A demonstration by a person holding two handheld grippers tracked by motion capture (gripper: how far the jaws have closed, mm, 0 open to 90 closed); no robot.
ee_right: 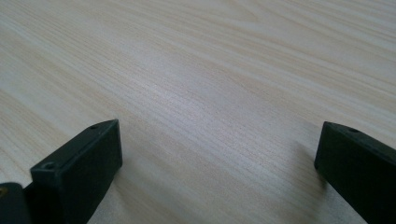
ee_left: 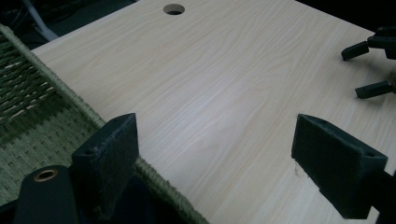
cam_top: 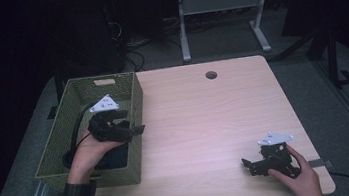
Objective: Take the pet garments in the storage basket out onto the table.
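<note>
A green woven basket (cam_top: 75, 96) stands on the left part of the light wooden table (cam_top: 205, 119). My left gripper (cam_top: 131, 121) hovers over the basket's right rim with its jaws pointing right, open and with nothing between them. In the left gripper view the left gripper (ee_left: 219, 158) straddles the basket rim (ee_left: 70, 100) and bare wood. My right gripper (cam_top: 247, 167) rests low near the table's front right corner with its jaws pointing left, open and empty. The right gripper (ee_right: 219, 168) has only bare table (ee_right: 210, 70) ahead. The right gripper (ee_left: 373, 65) also appears far off in the left gripper view.
A round cable hole (cam_top: 211, 75) sits near the table's far edge. A dark shape (cam_top: 114, 158) lies in the bottom of the basket; I cannot tell what it is. Another desk's white legs (cam_top: 183, 31) stand on the floor beyond the table.
</note>
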